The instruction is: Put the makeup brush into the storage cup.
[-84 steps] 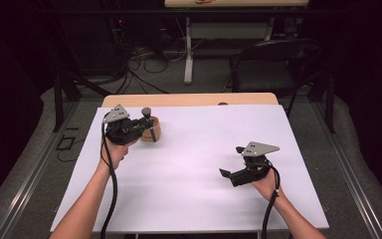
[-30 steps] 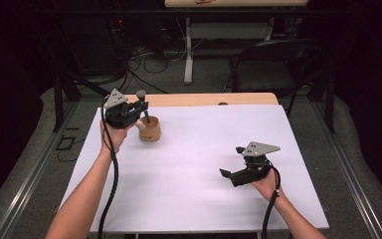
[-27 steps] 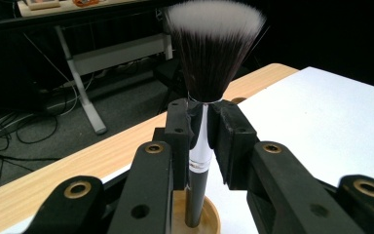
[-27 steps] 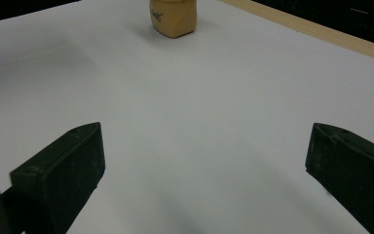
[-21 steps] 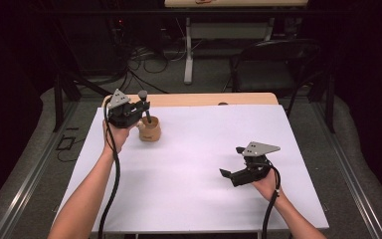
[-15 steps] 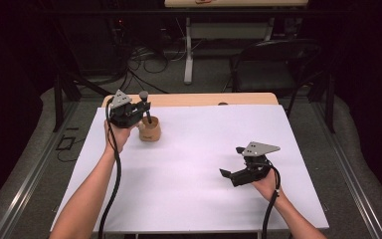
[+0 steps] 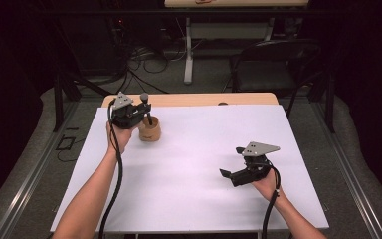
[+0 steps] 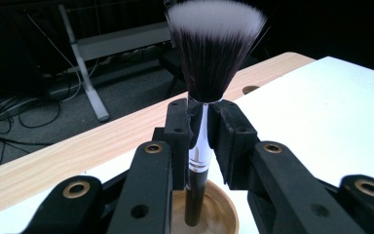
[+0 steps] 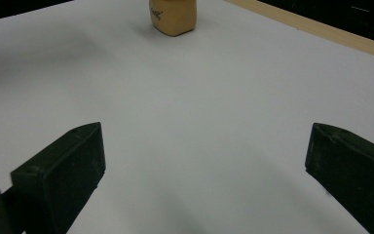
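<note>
one makeup brush (image 8: 202, 117), one wooden cup (image 7: 149, 131) and two grippers are on show. the cup stands near the desk's (image 7: 194, 164) far left corner; the brush is upright, its handle end inside the cup. the left gripper (image 8: 200, 129) is clamped on the brush's silver ferrule, a hold seen plainly in the left gripper view and too small to make out from above. the right gripper (image 9: 202, 170) is spread wide and holds nothing, near the right edge. the right gripper view cuts off the cup's top.
</note>
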A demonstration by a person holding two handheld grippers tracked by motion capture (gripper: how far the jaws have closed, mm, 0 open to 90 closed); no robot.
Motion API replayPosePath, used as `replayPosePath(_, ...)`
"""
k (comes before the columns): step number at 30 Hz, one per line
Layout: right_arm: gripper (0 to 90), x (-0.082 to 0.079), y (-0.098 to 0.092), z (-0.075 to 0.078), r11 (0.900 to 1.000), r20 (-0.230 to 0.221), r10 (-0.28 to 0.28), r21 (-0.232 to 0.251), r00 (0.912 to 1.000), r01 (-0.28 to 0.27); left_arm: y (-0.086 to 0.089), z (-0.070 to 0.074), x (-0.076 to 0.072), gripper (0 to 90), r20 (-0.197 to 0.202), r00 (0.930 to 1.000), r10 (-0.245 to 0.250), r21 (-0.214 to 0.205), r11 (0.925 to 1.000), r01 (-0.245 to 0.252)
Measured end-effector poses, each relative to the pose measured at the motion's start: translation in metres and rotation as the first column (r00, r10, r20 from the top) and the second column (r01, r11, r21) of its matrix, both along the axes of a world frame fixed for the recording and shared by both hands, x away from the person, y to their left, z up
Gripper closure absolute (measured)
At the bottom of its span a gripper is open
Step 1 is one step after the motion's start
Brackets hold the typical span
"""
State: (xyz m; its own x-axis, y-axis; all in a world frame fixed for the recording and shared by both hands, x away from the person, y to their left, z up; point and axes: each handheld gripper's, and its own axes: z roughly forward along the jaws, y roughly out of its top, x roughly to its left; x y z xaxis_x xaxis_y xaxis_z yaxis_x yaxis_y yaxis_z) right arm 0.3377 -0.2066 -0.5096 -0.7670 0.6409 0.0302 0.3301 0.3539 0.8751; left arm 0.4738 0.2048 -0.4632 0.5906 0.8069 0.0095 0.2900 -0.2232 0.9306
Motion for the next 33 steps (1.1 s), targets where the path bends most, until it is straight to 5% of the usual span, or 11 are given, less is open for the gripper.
replayPosePath(8, 0.8, 0.0, 0.0, 0.0, 1.0, -0.002, 0.003, 0.0, 1.0, -0.003, 0.001, -0.002, 0.001, 74.1, -0.001, 1.0, -0.007, -0.011, 0.9999, 0.007)
replayPosePath(13, 0.8, -0.001, 0.0, 0.0, 1.0, -0.003, 0.004, -0.001, 1.0, -0.004, 0.002, -0.006, -0.004, 30.8, -0.004, 0.9999, -0.01, 0.001, 0.9999, 0.01)
replayPosePath(17, 0.8, -0.001, -0.001, 0.0, 1.0, -0.005, 0.004, -0.004, 1.0, -0.004, 0.007, -0.009, -0.013, 10.5, 0.002, 0.9999, -0.012, 0.02, 0.9997, 0.012)
replayPosePath(23, 0.7, 0.0, 0.001, 0.0, 0.9999, -0.001, 0.011, -0.001, 0.9999, -0.011, 0.012, -0.008, -0.028, 0.0, 0.006, 0.9996, -0.026, 0.046, 0.9986, 0.026)
replayPosePath(33, 0.6, -0.002, -0.001, 0.001, 0.9998, 0.007, 0.013, 0.013, 0.9999, -0.013, 0.014, -0.002, -0.059, 0.0, 0.029, 0.997, -0.071, 0.061, 0.9957, 0.07)
